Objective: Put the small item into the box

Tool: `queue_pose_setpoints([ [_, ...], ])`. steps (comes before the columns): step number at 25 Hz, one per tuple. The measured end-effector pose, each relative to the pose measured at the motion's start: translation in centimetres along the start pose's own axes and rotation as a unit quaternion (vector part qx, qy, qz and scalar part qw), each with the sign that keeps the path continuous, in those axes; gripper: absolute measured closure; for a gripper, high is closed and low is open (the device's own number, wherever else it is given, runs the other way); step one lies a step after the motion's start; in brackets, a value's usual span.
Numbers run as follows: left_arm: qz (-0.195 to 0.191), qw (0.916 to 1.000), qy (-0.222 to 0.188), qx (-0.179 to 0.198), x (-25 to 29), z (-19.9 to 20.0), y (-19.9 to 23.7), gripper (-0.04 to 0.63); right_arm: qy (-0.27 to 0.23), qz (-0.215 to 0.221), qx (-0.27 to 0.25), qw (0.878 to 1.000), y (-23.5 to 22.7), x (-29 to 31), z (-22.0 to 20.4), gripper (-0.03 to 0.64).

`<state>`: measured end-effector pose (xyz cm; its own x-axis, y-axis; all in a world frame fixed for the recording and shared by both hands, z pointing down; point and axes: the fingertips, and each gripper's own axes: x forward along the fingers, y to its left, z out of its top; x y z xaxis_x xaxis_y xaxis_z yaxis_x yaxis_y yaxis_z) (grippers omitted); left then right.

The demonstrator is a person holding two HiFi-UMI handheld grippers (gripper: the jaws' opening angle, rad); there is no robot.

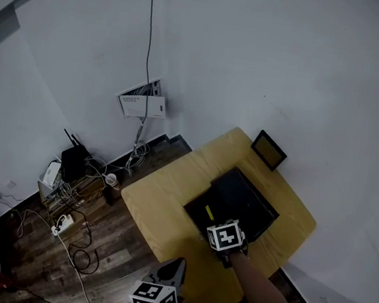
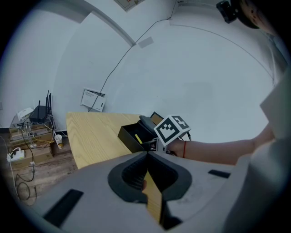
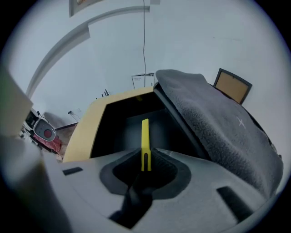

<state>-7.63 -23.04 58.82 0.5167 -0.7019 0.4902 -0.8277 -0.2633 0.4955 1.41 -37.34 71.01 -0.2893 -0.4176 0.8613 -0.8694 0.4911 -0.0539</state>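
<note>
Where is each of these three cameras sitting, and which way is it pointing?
Head view: on the person's head, looking steeply down at the table and open black box; shows left gripper, right gripper and right forearm.
Left gripper view: on the left gripper, looking along its closed jaws across the table at the box; shows the right gripper and forearm.
Right gripper view: on the right gripper, looking down into the box; its jaws clamp the yellow item.
All three show the box.
</note>
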Motion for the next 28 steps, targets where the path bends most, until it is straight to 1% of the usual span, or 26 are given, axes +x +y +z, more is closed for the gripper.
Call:
queue_pose_setpoints([
  [6, -0.002, 1.0000, -0.004, 0.003, -0.6, 0.1, -0.3, 0.592, -0.006, 0.005, -0.001, 1.000, 0.1, -0.2, 0.0, 0.561],
  [7, -0.002, 1.0000, -0.006, 0.003, -0.8, 0.1, -0.4, 0.592, -0.014, 0.007, -0.004, 1.000, 0.3, -0.4, 0.1, 0.541],
  [8, -0.003, 1.0000, -0.009, 0.004, -1.0, 0.2, -0.5, 0.592, -0.026, 0.010, -0.007, 1.000, 0.5, -0.6, 0.3, 0.498],
  [9, -0.003, 0.9999, -0.011, 0.004, -1.1, 0.3, -0.5, 0.592, -0.038, 0.013, -0.009, 0.999, 0.7, -0.9, 0.6, 0.479],
  [11, -0.003, 0.9999, -0.014, 0.004, -1.4, 0.3, -0.6, 0.592, -0.054, 0.016, -0.006, 0.998, 1.0, -1.7, 1.0, 0.480],
  [14, -0.005, 0.9998, -0.017, 0.006, -1.8, 0.2, -1.0, 0.592, -0.060, 0.017, 0.001, 0.998, 1.4, -2.7, 0.8, 0.479],
  [17, -0.008, 0.9997, -0.023, 0.010, -2.4, 0.2, -1.5, 0.592, -0.071, 0.012, -0.005, 0.997, 2.0, -4.1, 0.7, 0.479],
  [23, -0.012, 0.9990, -0.039, 0.018, -3.7, 0.8, -2.2, 0.592, -0.133, 0.010, 0.010, 0.991, 3.2, -8.9, 1.5, 0.480],
  [25, -0.015, 0.9987, -0.044, 0.019, -4.2, 0.8, -2.5, 0.592, -0.158, 0.008, 0.014, 0.987, 3.8, -11.0, 1.6, 0.481],
  [28, -0.017, 0.9983, -0.050, 0.024, -4.8, 1.0, -2.9, 0.592, -0.199, 0.013, 0.029, 0.980, 4.6, -14.2, 1.6, 0.501],
])
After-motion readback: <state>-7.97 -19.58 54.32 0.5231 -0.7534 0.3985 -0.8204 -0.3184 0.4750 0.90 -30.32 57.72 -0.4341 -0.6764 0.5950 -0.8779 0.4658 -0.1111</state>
